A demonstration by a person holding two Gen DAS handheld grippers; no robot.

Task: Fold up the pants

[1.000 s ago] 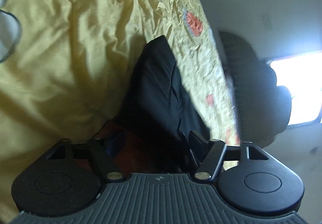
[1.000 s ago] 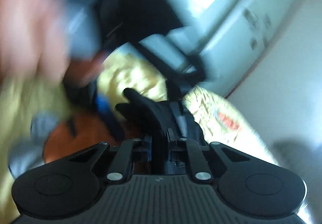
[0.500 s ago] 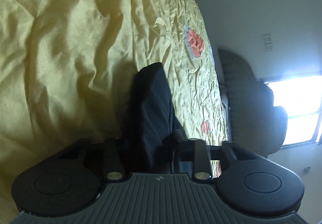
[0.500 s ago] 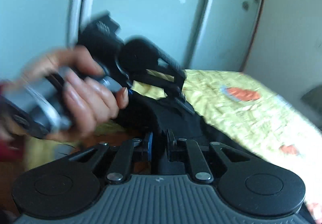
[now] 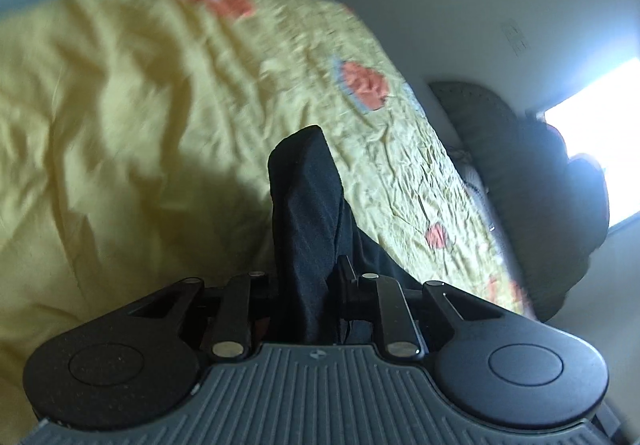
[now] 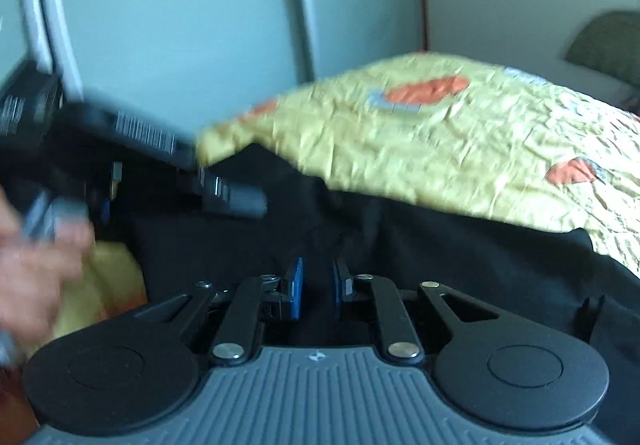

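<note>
A wrinkled yellow bedspread [image 5: 140, 133] with orange patches covered the bed and filled most of both views. Pale cabinet doors [image 6: 180, 25] stood beyond its far edge in the right wrist view, and a dark green cushion [image 5: 516, 173] lay off its right side below a bright window [image 5: 600, 149].

The black pants [image 6: 460, 265] lay across the near part of the bedspread, a broad dark sheet running from the left of the right wrist view to its right edge. In the left wrist view one bunched fold of them [image 5: 308, 205] rose away from the camera over the yellow cloth (its far end rounded and standing clear of the covers).

The left gripper [image 5: 308, 285] had just been closing its jaws, and that fold sat between them with the fingers pressed against it on both sides. From the right wrist view the same tool showed as a blurred black body [image 6: 168, 153] at the left, held by a blurred hand [image 6: 36, 265] at the left edge.

The right gripper [image 6: 318, 285] had its blue-padded fingers [image 6: 296, 285] drawn close together with dark pants fabric filling the narrow gap, clamped on it as far as the dim view allowed.
</note>
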